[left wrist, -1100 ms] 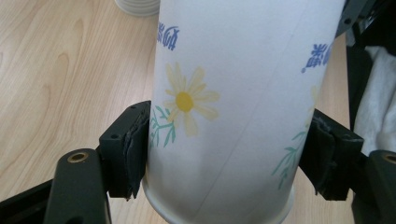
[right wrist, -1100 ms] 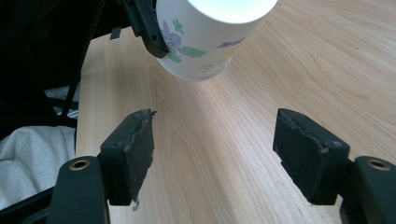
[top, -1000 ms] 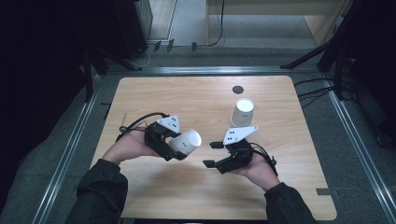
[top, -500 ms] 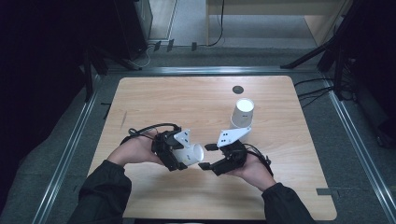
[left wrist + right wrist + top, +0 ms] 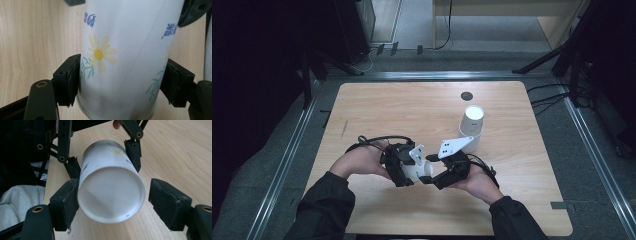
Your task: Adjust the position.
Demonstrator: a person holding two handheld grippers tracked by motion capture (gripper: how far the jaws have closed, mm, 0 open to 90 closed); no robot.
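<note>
Empty flowered paper cup [image 5: 120,62] clamped in left tongs [image 5: 122,82], right tongs [image 5: 112,202] spread around its mouth, not pressing

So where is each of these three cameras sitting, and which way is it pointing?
High view: above the person's side, looking down on the wooden table; forearms, both hands.
Left gripper view: on the left hand-held gripper, looking along its jaws, clamped on the flowered paper cup.
Right gripper view: on the right hand-held gripper, facing the cup's mouth.
All share that cup.
</note>
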